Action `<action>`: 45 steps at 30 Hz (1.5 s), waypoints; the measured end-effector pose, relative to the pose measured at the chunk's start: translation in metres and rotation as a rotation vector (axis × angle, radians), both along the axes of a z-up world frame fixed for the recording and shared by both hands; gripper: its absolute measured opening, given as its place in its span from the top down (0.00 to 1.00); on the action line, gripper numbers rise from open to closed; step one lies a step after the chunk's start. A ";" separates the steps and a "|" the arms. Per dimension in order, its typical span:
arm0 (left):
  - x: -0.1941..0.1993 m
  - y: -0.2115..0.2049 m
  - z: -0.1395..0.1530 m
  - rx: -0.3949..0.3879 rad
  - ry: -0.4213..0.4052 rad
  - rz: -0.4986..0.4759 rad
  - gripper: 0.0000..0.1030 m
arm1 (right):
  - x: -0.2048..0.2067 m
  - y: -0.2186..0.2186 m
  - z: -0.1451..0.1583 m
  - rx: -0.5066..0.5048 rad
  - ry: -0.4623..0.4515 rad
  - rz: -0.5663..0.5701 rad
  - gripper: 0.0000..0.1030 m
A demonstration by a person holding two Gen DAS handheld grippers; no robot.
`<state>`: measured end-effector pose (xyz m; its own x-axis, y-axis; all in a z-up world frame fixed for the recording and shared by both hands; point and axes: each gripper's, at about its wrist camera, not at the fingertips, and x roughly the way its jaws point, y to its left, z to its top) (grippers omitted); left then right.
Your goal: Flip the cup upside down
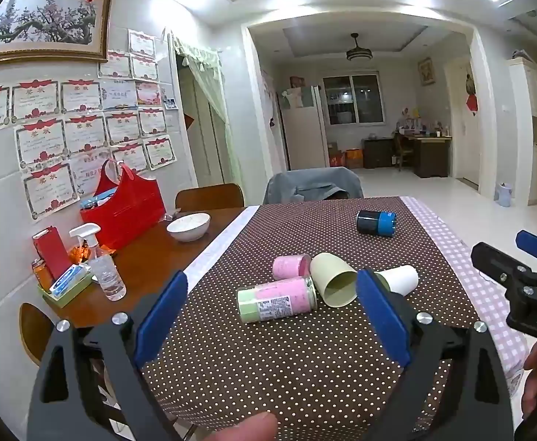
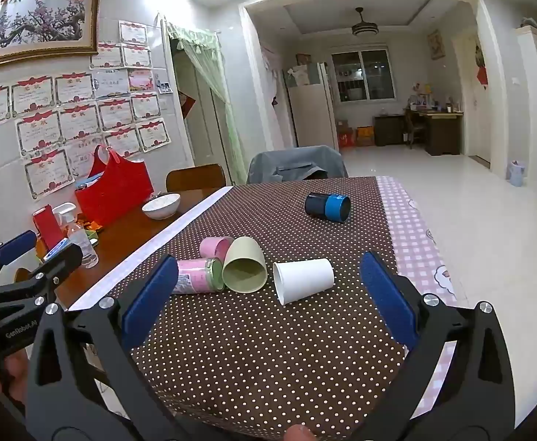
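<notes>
**Cups lie tipped on the dotted cloth, both grippers spread wide above it**

A brown polka-dot tablecloth (image 2: 253,349) covers most of the table, with a pink checked cloth (image 2: 411,242) along its right edge and bare wood (image 2: 129,231) to the left. On the wood stand a white bowl (image 2: 161,205), a red basket (image 2: 114,187), a spray bottle (image 2: 79,237) and a red box (image 2: 47,226). Award certificates (image 2: 81,121) and a framed blossom picture (image 2: 35,24) hang on the left wall. A chair draped with a grey jacket (image 2: 296,164) stands at the far end, and past it a tiled room opens with a fridge (image 2: 310,110) and a desk (image 2: 433,128).

The white paper cup (image 2: 302,280) lies on its side near the middle of the dotted cloth, its mouth facing left. Just beside it the cream cup (image 2: 244,266) lies with its mouth toward the camera, touching two pink tins (image 2: 198,275). A blue and black container (image 2: 327,206) lies well apart, farther back.

The right gripper (image 2: 268,290) hovers over the near edge, level, fingers spread wide and holding nothing, the white cup framed between them. The left gripper (image 1: 272,305) is likewise wide and holds nothing, pointing at the pink tins and cream cup.
</notes>
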<state>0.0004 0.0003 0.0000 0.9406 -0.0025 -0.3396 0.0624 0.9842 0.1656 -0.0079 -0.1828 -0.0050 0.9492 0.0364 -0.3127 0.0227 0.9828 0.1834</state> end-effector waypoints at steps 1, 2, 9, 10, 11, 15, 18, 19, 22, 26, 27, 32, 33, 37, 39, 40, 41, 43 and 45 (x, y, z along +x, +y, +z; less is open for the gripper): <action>0.000 0.000 0.000 0.002 -0.002 0.000 0.11 | 0.000 0.000 0.000 0.004 0.000 0.000 0.06; 0.000 0.000 0.000 0.002 -0.002 0.000 0.11 | 0.000 0.000 0.000 0.004 0.000 -0.001 0.06; -0.003 0.006 0.003 -0.001 -0.007 0.003 0.11 | 0.002 0.002 -0.001 0.005 0.003 0.004 0.06; -0.003 0.007 0.003 -0.002 -0.005 0.003 0.11 | 0.003 0.002 -0.002 0.004 0.003 0.005 0.06; -0.003 0.007 0.003 -0.002 -0.004 0.003 0.11 | -0.003 0.000 0.004 0.008 0.000 0.006 0.06; -0.002 0.004 0.005 -0.008 0.000 0.004 0.11 | -0.002 0.002 0.005 0.007 -0.002 0.008 0.06; 0.001 0.006 0.001 -0.017 0.005 0.008 0.11 | -0.002 0.006 0.010 0.000 -0.003 0.011 0.06; 0.001 0.006 0.000 -0.017 0.004 0.009 0.11 | -0.005 0.005 0.010 -0.003 -0.006 0.008 0.06; 0.002 0.007 0.000 -0.017 0.003 0.006 0.11 | -0.004 0.002 0.007 0.007 -0.009 0.007 0.06; 0.003 0.009 -0.002 -0.014 -0.001 0.003 0.11 | -0.003 0.000 0.005 0.016 -0.008 0.002 0.06; 0.003 0.008 -0.002 -0.014 -0.003 0.004 0.11 | -0.003 0.000 0.005 0.015 -0.007 0.002 0.06; 0.003 0.009 -0.004 -0.016 -0.007 0.010 0.11 | -0.002 0.002 0.002 0.011 -0.008 0.009 0.06; 0.001 0.009 -0.002 -0.016 -0.008 0.011 0.11 | -0.002 0.002 0.002 0.011 -0.007 0.010 0.06; 0.001 0.009 -0.003 -0.017 -0.008 0.011 0.11 | -0.001 0.002 0.001 0.012 -0.004 0.010 0.06; 0.002 0.009 -0.003 -0.018 -0.007 0.010 0.11 | -0.001 0.001 0.001 0.014 -0.003 0.012 0.06; 0.002 0.009 -0.003 -0.019 -0.006 0.010 0.11 | -0.001 0.002 0.001 0.013 -0.003 0.011 0.06; 0.002 0.009 -0.004 -0.019 -0.005 0.010 0.11 | -0.001 0.002 0.001 0.013 -0.003 0.010 0.06; 0.002 0.008 -0.003 -0.019 -0.004 0.009 0.11 | 0.000 0.001 0.000 0.014 -0.002 0.011 0.06; 0.002 0.009 -0.003 -0.019 -0.004 0.010 0.11 | -0.001 0.001 0.000 0.014 -0.004 0.012 0.06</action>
